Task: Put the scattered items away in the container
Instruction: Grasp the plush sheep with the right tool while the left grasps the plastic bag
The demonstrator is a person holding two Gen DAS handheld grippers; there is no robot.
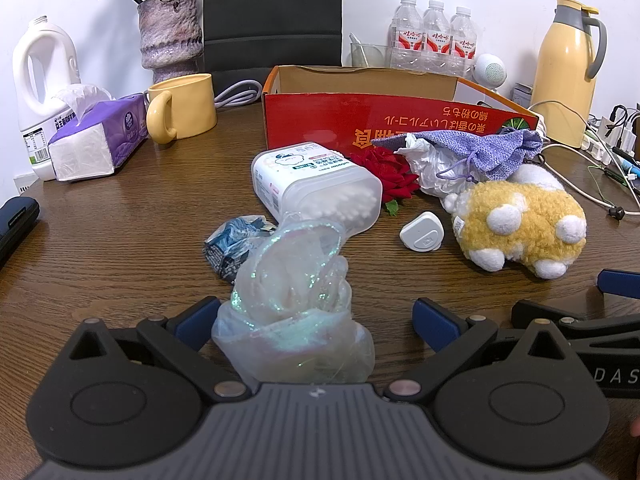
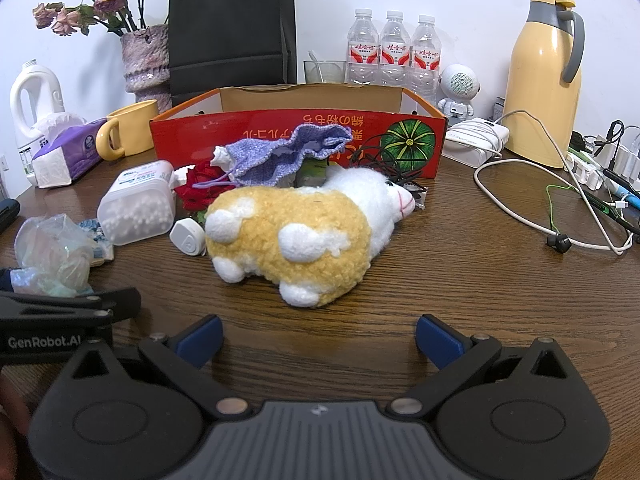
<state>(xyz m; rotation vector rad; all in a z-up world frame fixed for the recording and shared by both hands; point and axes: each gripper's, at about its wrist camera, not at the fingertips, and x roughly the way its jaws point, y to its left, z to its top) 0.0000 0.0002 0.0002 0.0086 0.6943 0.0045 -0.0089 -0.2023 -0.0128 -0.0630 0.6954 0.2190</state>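
Observation:
The red cardboard box (image 1: 360, 120) (image 2: 296, 136) stands open at the back of the table. My left gripper (image 1: 316, 320) is open, and a crumpled iridescent plastic bag (image 1: 292, 312) lies between its fingers; the pads do not press on it. Beyond the bag lie a blue wrapper (image 1: 232, 244), a cotton-swab tub (image 1: 316, 188) on its side, a red rose (image 1: 388, 176), a purple knitted pouch (image 1: 480, 148) and a small white device (image 1: 422, 236). My right gripper (image 2: 319, 340) is open with nothing in it, just short of a yellow-and-white plush toy (image 2: 292, 236).
At the left are a yellow mug (image 1: 184, 108), a tissue pack (image 1: 96, 140), a white jug (image 1: 40, 80) and a vase (image 1: 170, 36). Water bottles (image 2: 394, 52), a yellow thermos (image 2: 544, 80) and loose cables (image 2: 552, 208) fill the back right.

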